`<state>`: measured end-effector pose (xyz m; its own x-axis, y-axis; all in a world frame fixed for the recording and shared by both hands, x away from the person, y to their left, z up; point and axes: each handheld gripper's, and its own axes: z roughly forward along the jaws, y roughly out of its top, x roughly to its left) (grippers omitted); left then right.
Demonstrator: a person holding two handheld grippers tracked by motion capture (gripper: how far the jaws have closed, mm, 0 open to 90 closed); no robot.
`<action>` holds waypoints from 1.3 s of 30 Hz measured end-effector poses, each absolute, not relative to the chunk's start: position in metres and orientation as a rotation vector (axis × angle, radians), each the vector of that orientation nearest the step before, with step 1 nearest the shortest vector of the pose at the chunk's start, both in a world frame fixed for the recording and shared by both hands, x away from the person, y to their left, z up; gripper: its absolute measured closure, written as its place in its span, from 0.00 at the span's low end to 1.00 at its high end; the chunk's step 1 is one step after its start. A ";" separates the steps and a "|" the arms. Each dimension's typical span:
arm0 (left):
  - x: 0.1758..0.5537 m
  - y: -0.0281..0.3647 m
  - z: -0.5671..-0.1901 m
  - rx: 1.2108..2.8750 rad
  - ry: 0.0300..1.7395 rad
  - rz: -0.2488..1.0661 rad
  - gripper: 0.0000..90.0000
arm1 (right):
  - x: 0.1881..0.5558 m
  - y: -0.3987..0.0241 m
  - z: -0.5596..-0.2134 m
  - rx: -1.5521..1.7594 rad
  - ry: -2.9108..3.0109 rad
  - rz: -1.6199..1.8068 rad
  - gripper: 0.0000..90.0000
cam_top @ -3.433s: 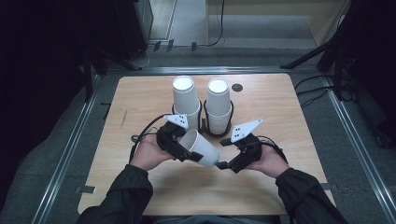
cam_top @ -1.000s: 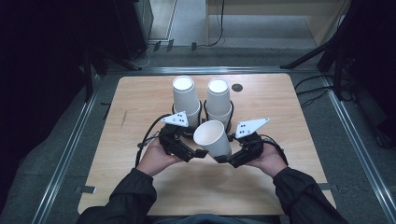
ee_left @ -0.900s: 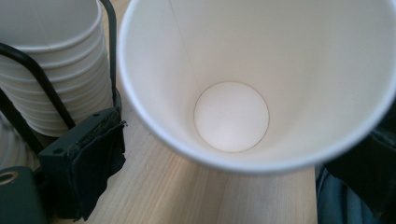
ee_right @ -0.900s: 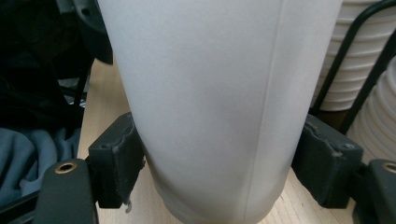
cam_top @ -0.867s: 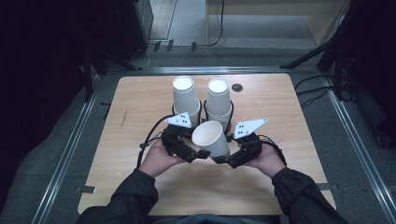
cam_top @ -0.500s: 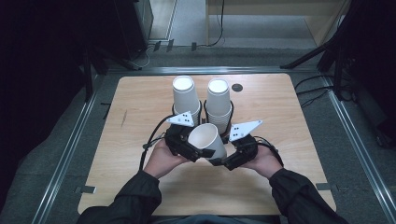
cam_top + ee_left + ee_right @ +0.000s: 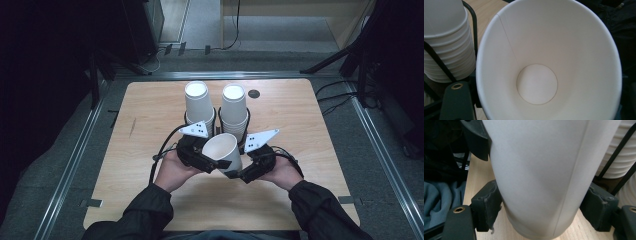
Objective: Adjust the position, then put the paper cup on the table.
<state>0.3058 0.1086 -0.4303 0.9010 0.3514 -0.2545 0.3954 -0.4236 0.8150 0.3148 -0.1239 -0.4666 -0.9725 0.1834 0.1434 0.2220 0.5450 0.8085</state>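
Wooden table (image 7: 150, 120), two racked cup stacks (image 7: 197, 102) at the back, one paper cup (image 7: 222, 150) between your hands.

Your right gripper (image 7: 235, 174) clamps the cup's lower wall, a pad (image 7: 486, 205) pressing either side. Your left gripper (image 7: 220, 162) has just been closing at the rim, one jaw inside the mouth; contact there, cannot tell.

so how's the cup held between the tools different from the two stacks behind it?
The held cup is a single cup, mouth up and tilted toward the person; the left stack and right stack are nested cups standing upside down, bases on top. The held cup is off the table, the right tool clamped near its base; the stacks sit in black wire holders. All are plain white paper cups.
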 end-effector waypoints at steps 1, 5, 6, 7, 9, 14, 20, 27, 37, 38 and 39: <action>0.306 0.110 -0.429 2.048 0.535 -0.053 0.23 | 0.315 -0.124 -0.467 -0.362 -2.723 -1.426 0.24; 0.307 0.118 -0.425 2.038 0.546 -0.041 0.23 | 0.317 -0.127 -0.468 -0.407 -2.732 -1.363 0.17; 0.308 0.121 -0.423 2.052 0.562 -0.010 0.23 | 0.317 -0.130 -0.469 -0.425 -2.720 -1.345 0.17; 0.309 0.124 -0.423 2.055 0.571 -0.005 0.23 | 0.317 -0.132 -0.469 -0.433 -2.729 -1.340 0.17; 0.310 0.128 -0.423 2.054 0.576 -0.013 0.23 | 0.317 -0.138 -0.470 -0.460 -2.747 -1.311 0.17; 0.310 0.130 -0.425 2.094 0.562 0.005 0.22 | 0.315 -0.147 -0.471 -0.468 -2.774 -1.298 0.17; 0.311 0.129 -0.427 2.143 0.544 0.010 0.22 | 0.315 -0.159 -0.466 -0.572 -2.774 -1.341 0.17; 0.313 0.131 -0.431 2.167 0.533 0.004 0.22 | 0.320 -0.167 -0.467 -0.683 -2.751 -1.350 0.17; 0.314 0.140 -0.439 2.199 0.549 -0.003 0.21 | 0.324 -0.174 -0.468 -0.765 -2.806 -1.368 0.21; 0.314 0.141 -0.440 2.197 0.555 -0.007 0.21 | 0.325 -0.175 -0.468 -0.792 -2.810 -1.369 0.23; 0.314 0.141 -0.440 2.197 0.555 -0.007 0.21 | 0.326 -0.176 -0.469 -0.811 -2.816 -1.365 0.24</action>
